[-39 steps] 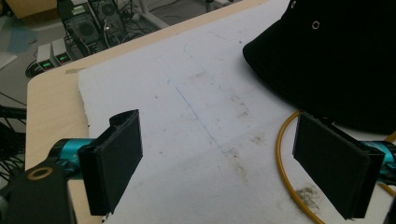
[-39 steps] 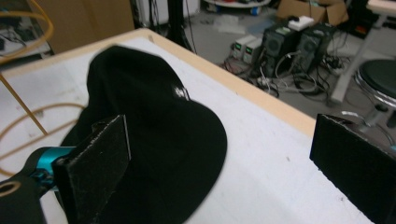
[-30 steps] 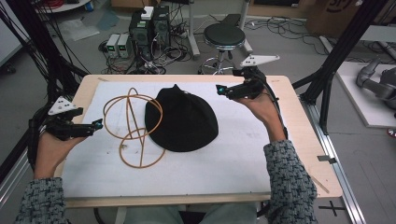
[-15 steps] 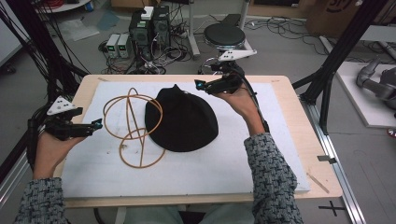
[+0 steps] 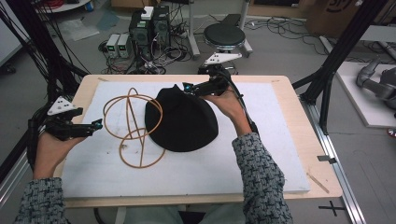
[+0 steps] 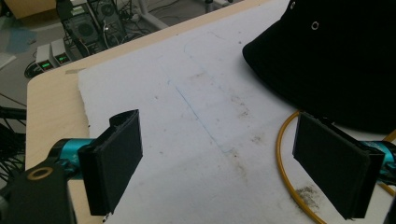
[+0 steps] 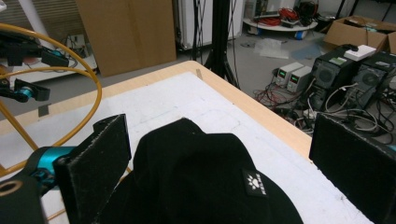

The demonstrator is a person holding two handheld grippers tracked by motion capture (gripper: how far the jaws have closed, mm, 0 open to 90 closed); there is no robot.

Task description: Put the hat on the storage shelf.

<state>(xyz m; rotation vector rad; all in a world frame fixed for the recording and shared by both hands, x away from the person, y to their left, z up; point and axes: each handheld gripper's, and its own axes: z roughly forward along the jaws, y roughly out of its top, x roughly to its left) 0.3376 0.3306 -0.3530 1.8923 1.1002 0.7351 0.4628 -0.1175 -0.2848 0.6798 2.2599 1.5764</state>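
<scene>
A black hat (image 5: 182, 119) lies on the white mat (image 5: 261, 154) in the middle of the table. Beside it on the left stands a yellow wire frame of hoops (image 5: 133, 123). My right gripper (image 5: 189, 87) hovers at the hat's far edge, open. In the right gripper view (image 7: 224, 158) the hat's raised top (image 7: 196, 177), with a small white logo tag, sits between the spread jaws and the hoops (image 7: 70, 60) stand behind. My left gripper (image 5: 95, 125) rests open at the mat's left side, pointing at the hoops. In the left gripper view (image 6: 224, 163) the hat's brim (image 6: 336, 56) and a hoop (image 6: 285, 158) lie ahead.
The wooden table (image 5: 299, 116) edges the mat on all sides. Behind the table stand a round stool (image 5: 224, 35) and computer boxes (image 5: 149, 23) amid cables on the floor. Black frame posts (image 5: 336, 60) rise at the right.
My right gripper has moved left and slightly forward, from the hat's right side to over its far top edge. The left gripper, hat and hoops have stayed put.
</scene>
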